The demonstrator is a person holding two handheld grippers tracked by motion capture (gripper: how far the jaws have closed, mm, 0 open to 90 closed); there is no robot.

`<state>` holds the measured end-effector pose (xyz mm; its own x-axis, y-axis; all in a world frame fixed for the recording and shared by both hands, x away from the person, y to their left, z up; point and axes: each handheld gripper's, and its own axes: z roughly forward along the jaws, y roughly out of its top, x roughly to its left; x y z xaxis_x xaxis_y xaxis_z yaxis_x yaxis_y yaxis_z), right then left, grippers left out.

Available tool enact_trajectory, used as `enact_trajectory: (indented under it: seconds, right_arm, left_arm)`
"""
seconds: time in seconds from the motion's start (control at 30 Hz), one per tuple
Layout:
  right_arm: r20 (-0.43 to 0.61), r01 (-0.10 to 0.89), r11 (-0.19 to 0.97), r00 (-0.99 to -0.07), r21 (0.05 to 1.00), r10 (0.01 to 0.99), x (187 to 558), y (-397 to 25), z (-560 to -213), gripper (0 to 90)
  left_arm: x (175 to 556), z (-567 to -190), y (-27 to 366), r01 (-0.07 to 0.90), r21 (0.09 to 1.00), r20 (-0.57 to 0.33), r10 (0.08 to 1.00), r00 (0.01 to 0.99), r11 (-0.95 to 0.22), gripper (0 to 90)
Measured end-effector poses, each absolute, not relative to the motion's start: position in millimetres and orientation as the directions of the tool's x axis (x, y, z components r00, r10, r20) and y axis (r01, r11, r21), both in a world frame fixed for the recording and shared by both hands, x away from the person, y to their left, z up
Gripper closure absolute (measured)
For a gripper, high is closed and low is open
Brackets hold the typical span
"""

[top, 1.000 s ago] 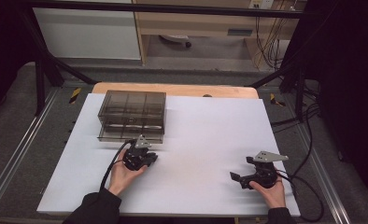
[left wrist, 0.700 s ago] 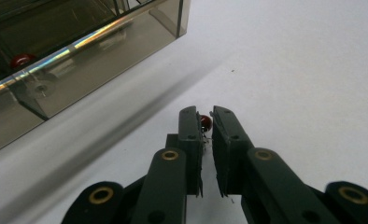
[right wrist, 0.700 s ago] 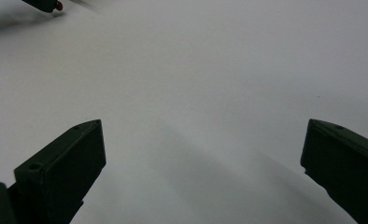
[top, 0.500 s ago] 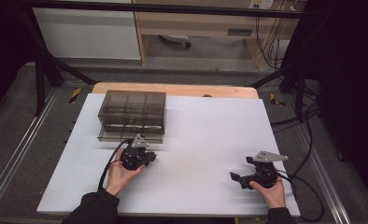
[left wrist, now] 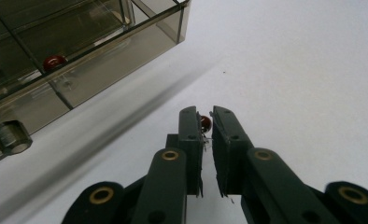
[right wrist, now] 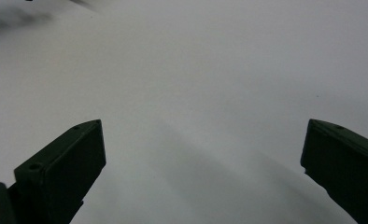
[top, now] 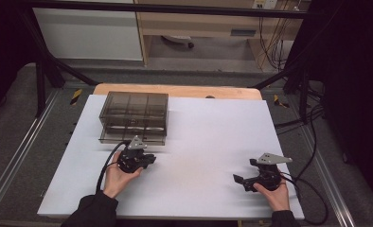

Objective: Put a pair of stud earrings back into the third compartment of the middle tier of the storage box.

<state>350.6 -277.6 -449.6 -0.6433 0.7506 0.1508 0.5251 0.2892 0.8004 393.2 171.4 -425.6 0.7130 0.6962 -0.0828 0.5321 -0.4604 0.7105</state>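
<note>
My left gripper had moved slightly toward the box, jaws nearly together, clamping a red bead. My right gripper's jaws stood wide apart, empty.

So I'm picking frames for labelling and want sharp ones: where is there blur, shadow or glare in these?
Left gripper view: the left gripper and its small red bead are sharp; the smoky drawer box casts a soft, streaky shadow. Right gripper view: the right gripper jaws look soft against the white table sheet. High view: evenly lit, no strong glare, dark edges.
</note>
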Motion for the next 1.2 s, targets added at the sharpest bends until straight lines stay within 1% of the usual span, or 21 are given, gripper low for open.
enact_trajectory:
  seconds: [0.37,1.2]
  right_arm:
    - [0.149,0.525,0.292,-0.645,0.8,0.75,350.7,-277.9,-449.6,0.7]
    - [0.149,0.527,0.294,-0.644,0.798,0.75,350.7,-277.8,-449.8,0.7]
  left_arm:
    - [389.7,-418.7,176.3,0.534,0.711,-0.086,0.697,0.712,-0.458,81.4]
    - [388.2,-385.6,191.4,0.526,0.73,-0.091,0.701,0.707,-0.436,81.4]
